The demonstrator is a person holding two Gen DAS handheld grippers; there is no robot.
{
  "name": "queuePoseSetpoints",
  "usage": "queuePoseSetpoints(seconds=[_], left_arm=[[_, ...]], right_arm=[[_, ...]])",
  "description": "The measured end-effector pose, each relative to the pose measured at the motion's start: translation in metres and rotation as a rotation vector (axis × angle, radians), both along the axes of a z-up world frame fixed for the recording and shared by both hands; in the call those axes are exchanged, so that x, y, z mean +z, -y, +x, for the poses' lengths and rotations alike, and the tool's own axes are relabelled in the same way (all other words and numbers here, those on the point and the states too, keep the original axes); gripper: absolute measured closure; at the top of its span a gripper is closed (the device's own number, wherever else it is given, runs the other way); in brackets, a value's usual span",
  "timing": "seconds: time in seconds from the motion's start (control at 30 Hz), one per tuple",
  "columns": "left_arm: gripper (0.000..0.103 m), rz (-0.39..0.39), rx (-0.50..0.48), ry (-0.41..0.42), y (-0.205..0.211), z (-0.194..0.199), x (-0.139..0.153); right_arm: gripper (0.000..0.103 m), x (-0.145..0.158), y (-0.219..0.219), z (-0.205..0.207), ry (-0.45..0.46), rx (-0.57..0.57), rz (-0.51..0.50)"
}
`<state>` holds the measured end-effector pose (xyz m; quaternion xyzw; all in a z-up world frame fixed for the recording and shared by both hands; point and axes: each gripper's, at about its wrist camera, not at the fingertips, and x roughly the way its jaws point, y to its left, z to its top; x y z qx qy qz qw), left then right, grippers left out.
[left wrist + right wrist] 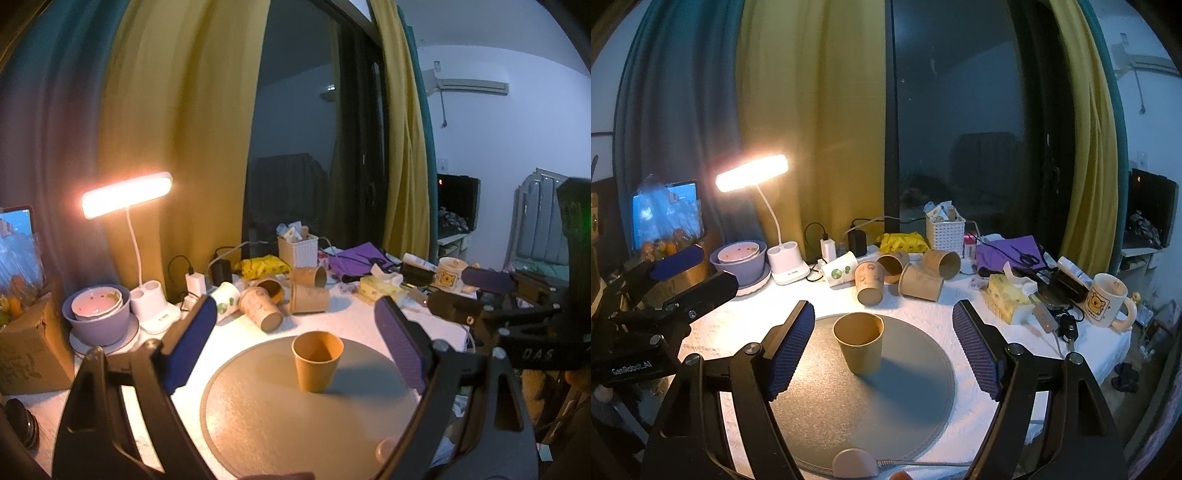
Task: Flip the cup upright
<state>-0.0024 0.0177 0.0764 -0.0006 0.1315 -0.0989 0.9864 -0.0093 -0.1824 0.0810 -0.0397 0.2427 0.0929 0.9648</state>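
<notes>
A brown paper cup (317, 360) stands upright, mouth up, on the round grey mat (266, 424); it also shows in the right wrist view (859, 341) on the mat (886, 398). My left gripper (295, 332) is open and empty, above and behind the cup. My right gripper (883, 338) is open and empty, with the cup between its fingers' line of sight but apart from them. The right gripper shows at the right edge of the left wrist view (487, 295); the left gripper shows at the left of the right wrist view (687, 273).
Several paper cups (916, 280) lie on their sides behind the mat. A lit desk lamp (753, 177), stacked bowls (740, 260), a white basket (945, 232), a tissue box (1008, 299) and a bear mug (1106, 301) crowd the back and right of the table.
</notes>
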Motion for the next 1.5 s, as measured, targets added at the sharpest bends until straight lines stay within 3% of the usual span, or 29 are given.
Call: queuePoseSetpoints(seconds=[1.5], left_arm=[[0.015,0.000,-0.006,-0.002,0.0002,-0.0010,0.0005]], right_arm=[[0.023,-0.0049,-0.0010,-0.0017,-0.007,0.005,-0.004]])
